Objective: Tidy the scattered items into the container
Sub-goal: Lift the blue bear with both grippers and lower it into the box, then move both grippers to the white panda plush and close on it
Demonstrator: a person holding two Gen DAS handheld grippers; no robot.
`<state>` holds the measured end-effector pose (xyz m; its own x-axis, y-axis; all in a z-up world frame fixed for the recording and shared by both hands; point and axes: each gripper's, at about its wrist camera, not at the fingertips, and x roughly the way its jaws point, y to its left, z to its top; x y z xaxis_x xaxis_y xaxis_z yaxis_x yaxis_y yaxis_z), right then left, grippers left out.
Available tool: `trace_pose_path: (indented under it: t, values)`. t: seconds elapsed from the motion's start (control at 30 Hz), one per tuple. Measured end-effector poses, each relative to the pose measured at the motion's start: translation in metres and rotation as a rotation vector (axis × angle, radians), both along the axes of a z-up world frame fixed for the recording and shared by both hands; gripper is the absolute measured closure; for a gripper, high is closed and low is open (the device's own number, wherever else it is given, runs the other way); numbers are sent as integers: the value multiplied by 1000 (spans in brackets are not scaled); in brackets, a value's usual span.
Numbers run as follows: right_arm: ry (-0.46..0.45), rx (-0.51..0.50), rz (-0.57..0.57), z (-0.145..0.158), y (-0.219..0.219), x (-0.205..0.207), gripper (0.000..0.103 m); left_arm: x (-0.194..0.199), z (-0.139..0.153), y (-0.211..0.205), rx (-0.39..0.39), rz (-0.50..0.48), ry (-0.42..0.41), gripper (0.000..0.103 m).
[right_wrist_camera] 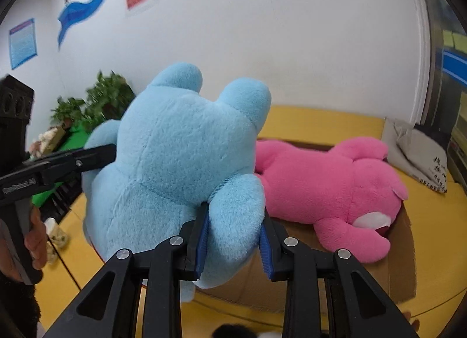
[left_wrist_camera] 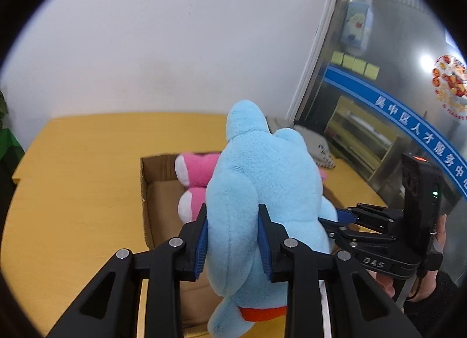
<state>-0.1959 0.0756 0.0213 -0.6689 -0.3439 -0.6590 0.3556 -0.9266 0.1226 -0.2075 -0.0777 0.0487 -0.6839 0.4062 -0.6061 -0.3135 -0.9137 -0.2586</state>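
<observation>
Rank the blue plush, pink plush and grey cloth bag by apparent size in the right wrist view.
1. Blue plush, largest, though both tongs hold it close to the lens, which inflates it.
2. Pink plush, lying in the cardboard box.
3. Grey cloth bag, smallest; it lies farthest back.

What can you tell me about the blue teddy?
The blue teddy is fluffy light-blue plush with two round ears and an orange-red band low on its body. Both tongs pinch it: the left tongs squeeze its body, the right tongs a stubby limb. It hangs above the cardboard box, beside the pink plush lying inside.
</observation>
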Motion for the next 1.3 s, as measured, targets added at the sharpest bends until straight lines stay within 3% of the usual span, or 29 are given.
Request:
trace_pose_path:
  t: [0.2, 0.27, 0.4, 0.6, 0.67, 0.73, 0.87, 0.93, 1.0, 1.1, 1.3]
  values:
    - [-324, 68, 78, -87, -12, -71, 72, -46, -92, -3, -69, 47, -248, 76]
    - [-400, 92, 122, -104, -20, -82, 71, -50, -109, -7, -86, 67, -284, 75]
    - [-435, 122, 171, -105, -33, -96, 70, -50, -117, -23, -115, 105, -332, 75]
    - [-424, 95, 188, -111, -26, -95, 62, -31, -104, -35, -128, 103, -317, 72]
    - [-404, 52, 172, -104, -13, -85, 46, -19, -94, -42, -103, 116, -302, 69]
    - [-349, -6, 154, -83, 4, -68, 33, 0, -80, -46, -128, 154, -265, 44]
    - [-154, -128, 147, -17, 50, -1, 0, 50, -40, -46, -38, 160, -171, 38]
    - [-65, -144, 170, 6, 72, 45, 0, 86, -21, -34, 27, 124, -132, 24]
    - [-1, -131, 226, 16, 90, 91, 0, 114, -14, -13, 64, 65, -125, 23]
    - [33, -68, 254, 4, 100, 142, 0, 152, -29, 19, 152, -29, -167, 23]
    - [-96, 29, 207, -79, 105, 165, 0, 150, -116, 60, 332, -95, -344, 23]
